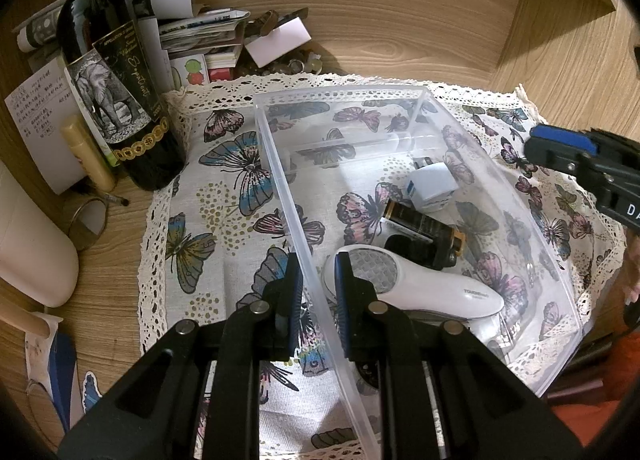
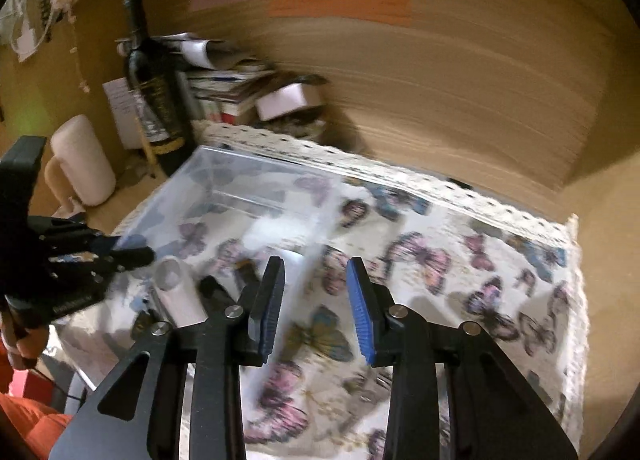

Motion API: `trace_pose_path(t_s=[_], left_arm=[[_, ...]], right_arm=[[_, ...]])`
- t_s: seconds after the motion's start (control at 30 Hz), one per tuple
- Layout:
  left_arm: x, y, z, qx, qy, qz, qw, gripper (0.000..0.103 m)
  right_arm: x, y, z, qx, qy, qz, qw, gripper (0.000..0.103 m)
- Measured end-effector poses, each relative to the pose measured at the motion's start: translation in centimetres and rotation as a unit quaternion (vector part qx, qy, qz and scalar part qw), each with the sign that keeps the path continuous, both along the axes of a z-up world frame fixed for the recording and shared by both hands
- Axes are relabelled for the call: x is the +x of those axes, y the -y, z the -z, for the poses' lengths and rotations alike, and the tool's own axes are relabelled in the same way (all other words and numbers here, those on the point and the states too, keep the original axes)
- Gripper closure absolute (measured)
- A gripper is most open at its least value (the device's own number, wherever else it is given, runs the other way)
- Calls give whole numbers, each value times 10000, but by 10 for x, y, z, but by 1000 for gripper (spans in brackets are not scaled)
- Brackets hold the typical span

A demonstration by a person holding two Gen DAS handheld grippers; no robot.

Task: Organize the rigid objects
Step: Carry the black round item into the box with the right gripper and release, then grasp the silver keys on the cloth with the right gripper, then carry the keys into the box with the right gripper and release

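Observation:
A clear plastic bin [image 1: 280, 180] sits on a butterfly-print cloth [image 1: 224, 196]. Inside lie a white fabric shaver [image 1: 424, 284], a black cylindrical battery [image 1: 424, 226] and a white plug adapter [image 1: 432, 182]. My left gripper [image 1: 318, 296] straddles the bin's left wall, one finger outside and one inside, jaws a little apart around the wall. My right gripper [image 2: 316, 304] is open and empty above the cloth at the bin's right side; it also shows at the right edge of the left wrist view [image 1: 568, 156]. The right wrist view is motion-blurred; the bin [image 2: 224, 188] shows there.
A dark wine bottle [image 1: 116, 92] stands at the cloth's left corner, with a lip balm stick [image 1: 88, 156], papers [image 1: 44, 120] and a pile of booklets [image 1: 200, 36] behind. A white cylinder [image 1: 32, 244] lies left. Wooden shelf walls [image 1: 400, 20] close in behind and right.

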State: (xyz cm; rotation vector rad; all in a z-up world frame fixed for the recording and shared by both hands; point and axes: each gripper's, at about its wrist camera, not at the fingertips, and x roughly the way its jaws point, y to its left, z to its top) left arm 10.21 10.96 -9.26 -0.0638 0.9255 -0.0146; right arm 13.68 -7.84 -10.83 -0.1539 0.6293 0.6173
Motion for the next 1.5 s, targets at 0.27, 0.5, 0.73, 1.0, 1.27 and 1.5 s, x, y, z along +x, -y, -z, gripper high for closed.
trace_pose_path(t_s=[0.27, 0.5, 0.73, 1.0, 1.27, 1.5], left_arm=[[0, 0, 0, -6, 3, -7, 10000, 88], [0, -1, 0, -13, 16, -25, 10000, 88], [-1, -1, 2, -19, -5, -19, 10000, 88], [-1, -2, 2, -22, -7, -16, 10000, 88], [-1, -1, 2, -25, -6, -22, 10000, 87], [-1, -1, 2, -18, -6, -16, 10000, 87]], right_arm=[[3, 29, 37, -221, -443, 516, 9974, 71], [-3, 39, 74, -242, -900, 684, 9933, 60], [-2, 40, 97, -265, -1044, 785, 9911, 65], [3, 35, 96, -296, -905, 804, 9922, 80], [5, 37, 73, -141, -604, 819, 9947, 80], [-4, 32, 37, -65, -91, 702, 9975, 80]])
